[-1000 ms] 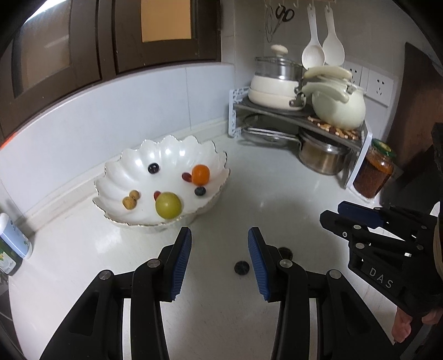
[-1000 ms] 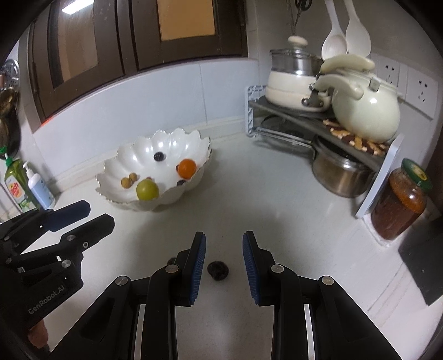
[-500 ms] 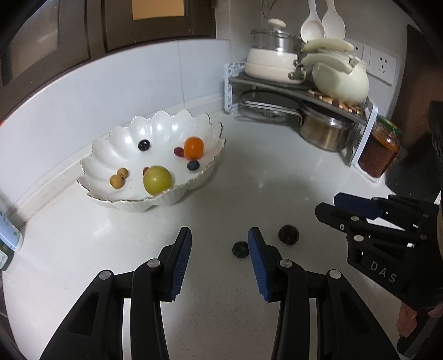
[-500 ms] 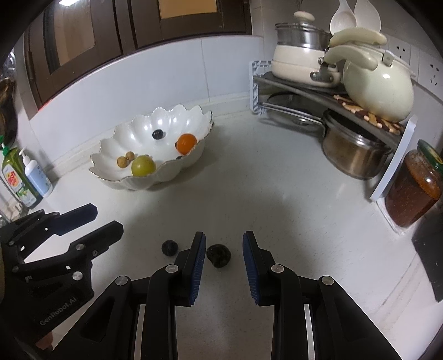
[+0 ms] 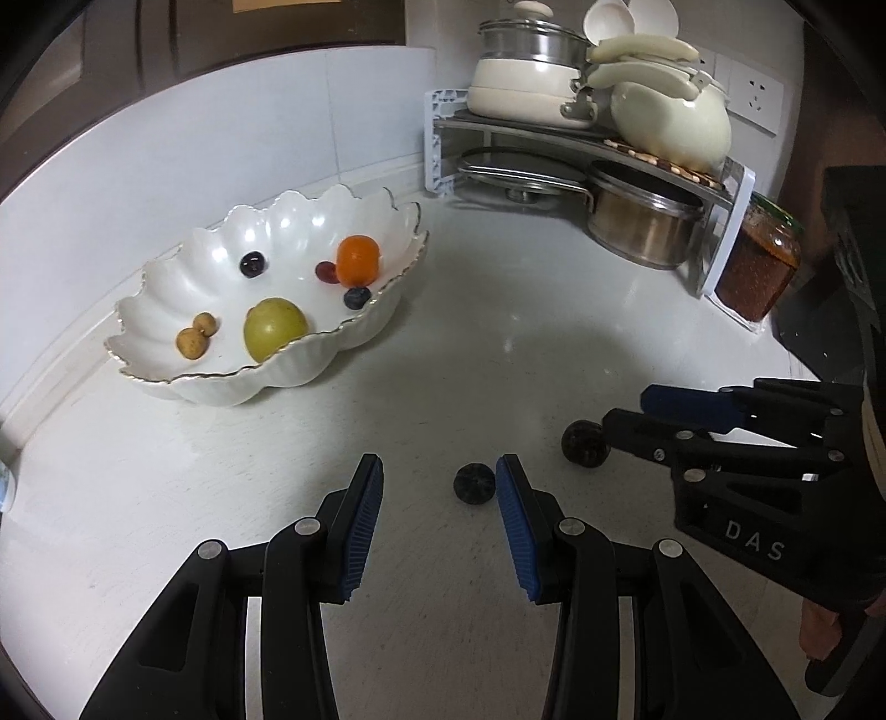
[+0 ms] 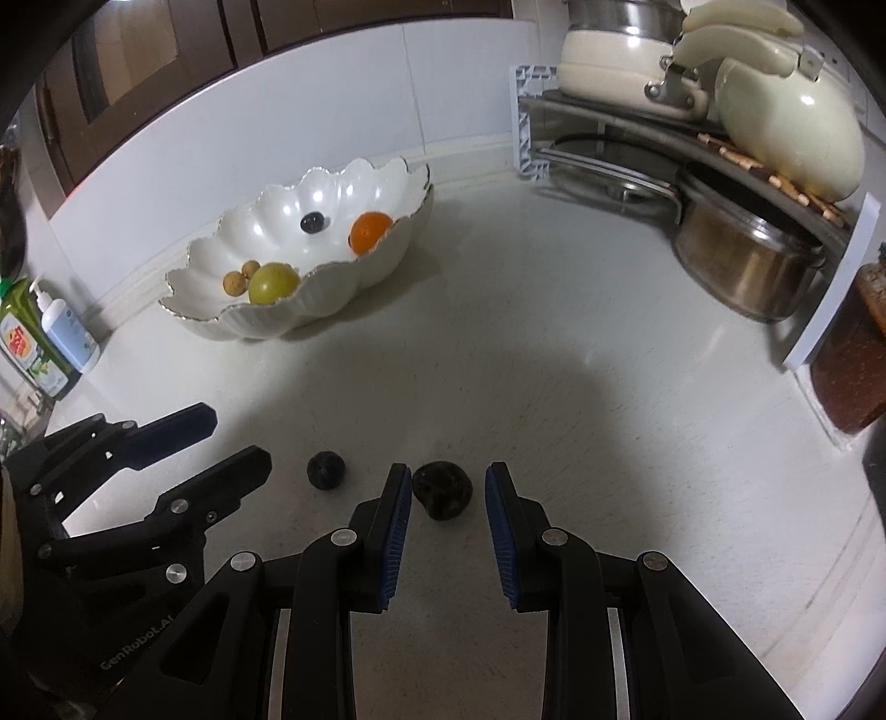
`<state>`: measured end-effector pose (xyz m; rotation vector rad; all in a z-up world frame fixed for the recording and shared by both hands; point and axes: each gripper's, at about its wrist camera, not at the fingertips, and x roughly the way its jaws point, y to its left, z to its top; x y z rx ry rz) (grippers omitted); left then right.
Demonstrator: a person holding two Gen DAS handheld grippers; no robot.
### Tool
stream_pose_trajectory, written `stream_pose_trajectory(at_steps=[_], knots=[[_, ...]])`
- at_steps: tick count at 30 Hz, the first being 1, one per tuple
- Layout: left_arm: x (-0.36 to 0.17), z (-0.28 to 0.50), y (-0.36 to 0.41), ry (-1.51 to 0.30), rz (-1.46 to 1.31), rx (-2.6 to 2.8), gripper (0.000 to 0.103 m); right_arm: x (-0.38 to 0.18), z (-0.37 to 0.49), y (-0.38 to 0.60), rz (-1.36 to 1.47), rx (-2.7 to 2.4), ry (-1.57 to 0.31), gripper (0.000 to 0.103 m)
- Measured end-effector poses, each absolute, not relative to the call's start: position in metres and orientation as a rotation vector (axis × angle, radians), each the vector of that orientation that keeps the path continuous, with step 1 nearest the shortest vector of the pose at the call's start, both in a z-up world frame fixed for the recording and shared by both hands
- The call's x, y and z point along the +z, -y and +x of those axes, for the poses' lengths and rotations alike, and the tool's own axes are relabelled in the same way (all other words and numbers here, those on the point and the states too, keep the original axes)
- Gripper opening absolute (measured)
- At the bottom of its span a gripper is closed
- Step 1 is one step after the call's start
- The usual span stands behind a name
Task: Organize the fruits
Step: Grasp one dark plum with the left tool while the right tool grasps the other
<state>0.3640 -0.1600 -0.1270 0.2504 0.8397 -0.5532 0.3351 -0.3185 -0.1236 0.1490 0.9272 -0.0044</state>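
On the white counter (image 6: pixel 554 343), the right gripper (image 6: pixel 447 487) stands with its blue pads apart around a dark wrinkled fruit (image 6: pixel 442 490); contact with the left pad is hard to judge. A smaller dark fruit (image 6: pixel 326 469) lies between it and the left gripper (image 6: pixel 235 443). Behind, a scalloped white bowl (image 6: pixel 310 310) holds an orange fruit (image 6: pixel 369 231) and a green fruit (image 6: pixel 272 283).

Home kitchen, corner of a white stone-look countertop (image 5: pixel 498 343) against a pale tiled backsplash (image 5: pixel 277 122). Dark wooden cabinet doors (image 6: pixel 138 50) above. Grey metal corner rack (image 5: pixel 554 133) stacked with a cream lidded cooking pot (image 5: pixel 526 88), a cream kettle (image 5: pixel 670 122) and a stainless steel pot (image 5: pixel 642 227) beneath. White ladles (image 5: pixel 631 16) hanging on the wall, white wall sockets (image 5: pixel 753 97), glass jar of red sauce (image 5: pixel 758 271), green dish-soap bottle (image 6: pixel 27 343), white scalloped fruit bowl (image 5: pixel 183 382).
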Motion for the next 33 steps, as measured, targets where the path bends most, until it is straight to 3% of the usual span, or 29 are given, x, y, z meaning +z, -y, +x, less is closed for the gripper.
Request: stream_pose_trajectory(at_steps=[23, 25, 30, 33], knots=[[-0.166, 0.381, 0.184, -0.926, 0.293, -0.666, 0.04, -0.153, 0.357, 0.322, 0.189, 0.061, -1.001, 0.029], [-0.167, 0.381, 0.185, -0.927, 0.299, -0.665, 0.039, -0.155, 0.358, 0.321, 0.189, 0.069, -1.005, 0.029], [-0.169, 0.384, 0.186, -0.938, 0.291, -0.664, 0.023, -0.157, 0.359, 0.322, 0.196, 0.074, -1.003, 0.029], [-0.17, 0.384, 0.184, -0.938, 0.286, -0.666, 0.023, -0.156, 0.358, 0.32, 0.183, 0.071, -0.999, 0.028]])
